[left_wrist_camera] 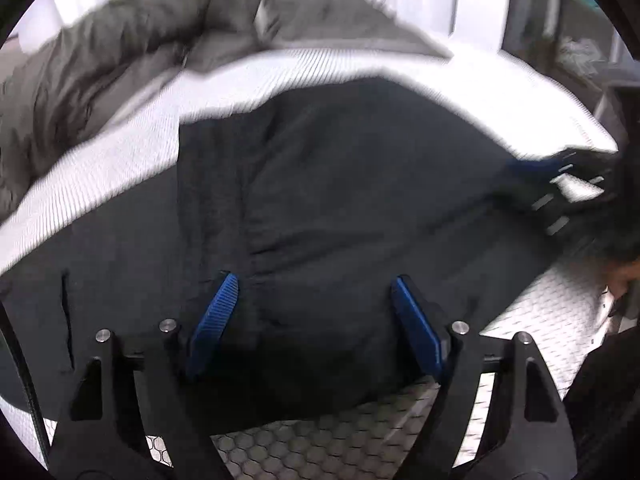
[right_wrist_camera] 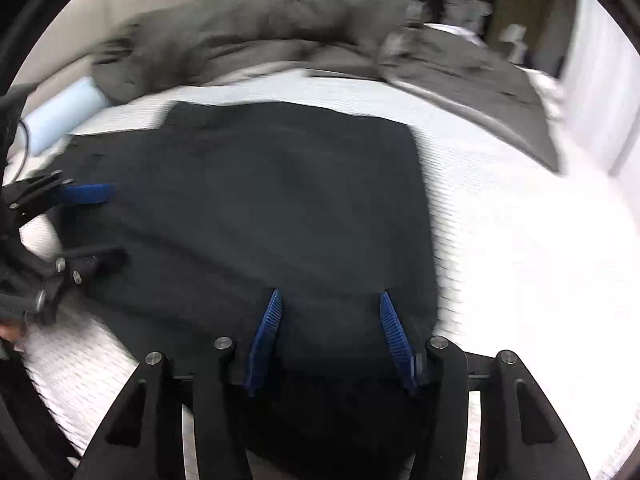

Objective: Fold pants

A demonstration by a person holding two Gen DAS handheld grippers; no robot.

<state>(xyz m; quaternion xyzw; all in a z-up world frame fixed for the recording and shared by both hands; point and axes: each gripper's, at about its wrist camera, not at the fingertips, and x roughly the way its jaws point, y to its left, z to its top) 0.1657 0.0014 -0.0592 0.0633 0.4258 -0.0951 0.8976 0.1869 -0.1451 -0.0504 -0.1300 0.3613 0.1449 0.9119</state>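
Note:
Dark navy pants [left_wrist_camera: 340, 200] lie folded flat on a white mattress [left_wrist_camera: 120, 168]. My left gripper [left_wrist_camera: 313, 280] hangs just over their near edge, its blue pads spread wide with only flat cloth below them, so it is open. In the right wrist view the pants [right_wrist_camera: 260, 200] form a broad dark rectangle. My right gripper [right_wrist_camera: 330, 294] stands over their near right corner, jaws apart and gripping nothing. The left gripper [right_wrist_camera: 102, 226] shows at the pants' left edge, also spread. The right gripper [left_wrist_camera: 560, 188] appears blurred at the right edge of the left wrist view.
A rumpled grey duvet [right_wrist_camera: 280, 20] is heaped along the far side of the bed. A pale blue roll [right_wrist_camera: 60, 116] lies at the far left by the beige headboard. Bare white mattress [right_wrist_camera: 520, 240] stretches to the right of the pants.

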